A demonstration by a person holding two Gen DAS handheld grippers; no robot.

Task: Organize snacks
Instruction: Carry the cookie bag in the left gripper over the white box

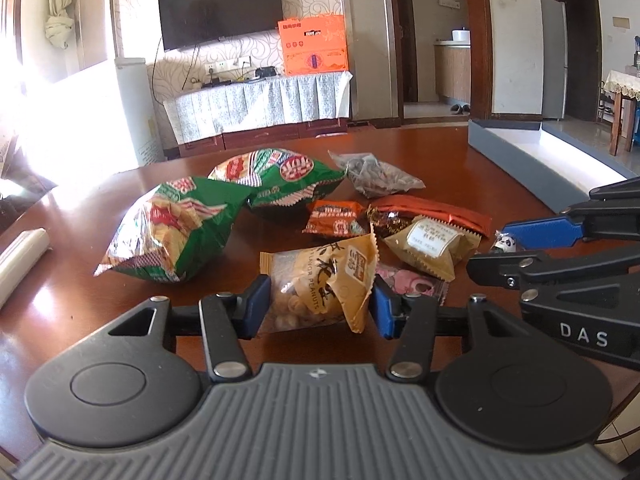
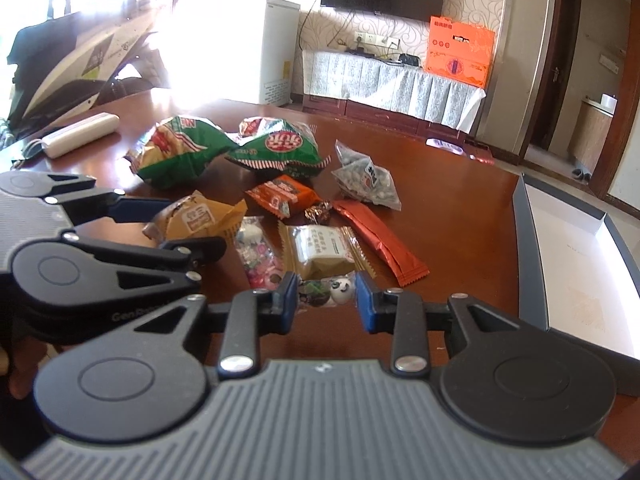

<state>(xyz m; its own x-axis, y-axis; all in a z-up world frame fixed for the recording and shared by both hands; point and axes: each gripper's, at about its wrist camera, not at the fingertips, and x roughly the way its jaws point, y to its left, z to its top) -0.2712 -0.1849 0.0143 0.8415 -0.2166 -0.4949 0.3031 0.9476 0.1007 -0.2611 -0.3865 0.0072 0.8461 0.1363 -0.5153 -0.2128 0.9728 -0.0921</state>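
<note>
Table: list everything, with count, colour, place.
Chip bags: two, green, left of pile.
Seed packet: one, clear, far side.
Orange packet: one, orange, pile centre.
Stick packet: one, red-orange, right of pile.
Pastry packet: one, tan, beside stick packet.
Pink candy packet: one, pink, near side.
Box: one, grey, table's right.
Roll: one, white, left edge.
Peanut bag: one, tan, near centre.
Panda packet: one, clear, near right.
Left claw: one, black, gripping peanut bag.
Right claw: one, black, gripping panda packet.

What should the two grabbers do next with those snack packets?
Probably lift and carry them to the open box on the right. The left gripper is shut on the peanut packet, the right gripper on the small panda packet.
</note>
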